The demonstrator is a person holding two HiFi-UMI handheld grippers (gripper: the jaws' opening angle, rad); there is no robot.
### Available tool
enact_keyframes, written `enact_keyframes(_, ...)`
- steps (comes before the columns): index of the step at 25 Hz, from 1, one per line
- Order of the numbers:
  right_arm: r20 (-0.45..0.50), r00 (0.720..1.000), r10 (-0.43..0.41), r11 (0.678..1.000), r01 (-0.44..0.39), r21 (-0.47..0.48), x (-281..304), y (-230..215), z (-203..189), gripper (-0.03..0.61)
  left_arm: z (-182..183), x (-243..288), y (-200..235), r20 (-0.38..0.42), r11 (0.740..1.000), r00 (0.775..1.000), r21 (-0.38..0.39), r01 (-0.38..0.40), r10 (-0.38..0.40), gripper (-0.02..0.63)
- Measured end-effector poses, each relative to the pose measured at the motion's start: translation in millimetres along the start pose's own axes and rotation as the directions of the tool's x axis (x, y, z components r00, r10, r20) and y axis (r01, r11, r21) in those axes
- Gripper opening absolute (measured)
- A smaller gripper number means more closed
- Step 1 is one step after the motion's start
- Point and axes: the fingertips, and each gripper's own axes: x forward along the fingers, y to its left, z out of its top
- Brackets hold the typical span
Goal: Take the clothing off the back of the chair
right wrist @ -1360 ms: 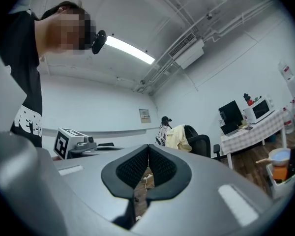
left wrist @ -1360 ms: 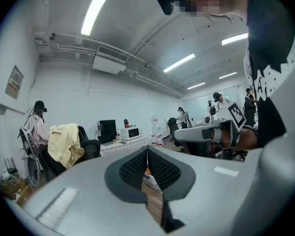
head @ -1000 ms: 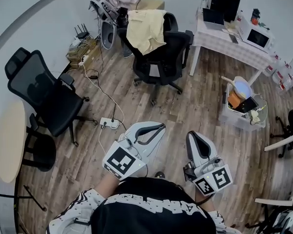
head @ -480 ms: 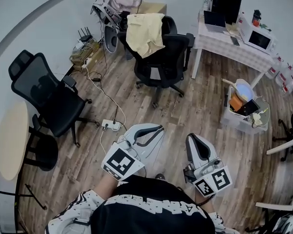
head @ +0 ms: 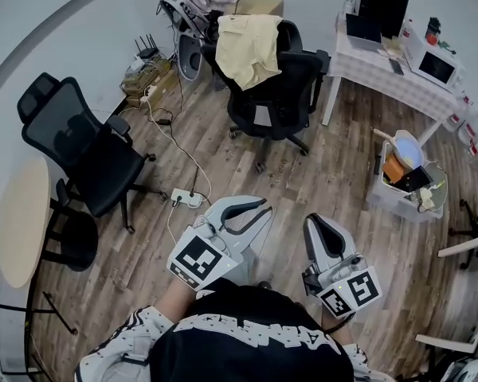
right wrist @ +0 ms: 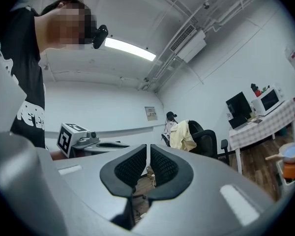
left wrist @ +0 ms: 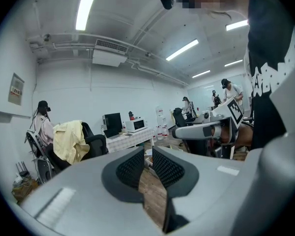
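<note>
While both claws hang low in front of the person, the yellow clothing (head: pixel 249 44) sits well apart from them, straight ahead across the floor and draped over the back of the black chair (head: pixel 295 94). It hangs top to bottom down the backrest, its long axis upright, folded over the top edge with one flap trailing to the side.

The left claw (head: pixel 252 211) lines up almost directly below the garment in the head view, so I'd call it the nearer one. The right claw (head: pixel 320 223) sits just beside it, offset towards the white desk (head: pixel 398 82). Both claws have just been opening. The left shows a narrow gap between its pads and the right only a slim slit, and there is nothing between either pair, just floor and room beyond.

The gap to close is the whole story here. It looks like a walk-up first, then a reach high to the top of the backrest.

The surface is wood-plank floor (head: pixel 319 173), and it isn't tidy: a power strip (head: pixel 188 200) and its cable trail across on the left. A second black chair (head: pixel 80 146) stands to the left, a bin of odds and ends (head: pixel 406 183) to the right. The lane between them towards the chair looks open.
</note>
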Motion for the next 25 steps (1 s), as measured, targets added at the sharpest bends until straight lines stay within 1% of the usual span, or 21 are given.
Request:
enact_keyframes(5,-0.003,0.999,-0.032,0.999,0.032,-0.011,11.3,-14.1,3.7,0.042,2.3,14.6,20.6,0.033,1.000,0.999,-0.019,0.013,-0.012,0.051)
enact_keyframes(8,-0.011,0.999,-0.037,0.999,0.037,-0.014,22.7,-24.6,4.0,0.048,5.2,19.8,34.7,0.057,1.000,0.998,-0.024,0.006,-0.004,0.051)
enact_keyframes(14,-0.024,1.000,-0.005,1.000,0.005,-0.018,56.2,-30.4,3.5,0.052,-5.0,21.6,66.8,0.038,0.999,0.999,-0.032,-0.028,0.029,0.051)
enact_keyframes(18,-0.041,0.999,0.008,1.000,-0.009,-0.016,75.3,-37.0,0.4,0.058,-5.2,23.0,86.1,0.045,0.998,0.997,-0.029,-0.055,0.057,0.057)
enact_keyframes(22,-0.060,0.998,0.021,1.000,-0.021,-0.011,94.6,-41.1,-4.4,0.064,-15.7,23.5,107.7,0.035,0.995,0.996,-0.060,-0.083,0.086,0.061)
enact_keyframes(25,-0.064,0.998,0.016,1.000,-0.017,-0.012,106.0,-49.7,-3.7,0.071,-17.8,28.1,121.5,0.039,0.993,0.995,-0.079,-0.088,0.091,0.061)
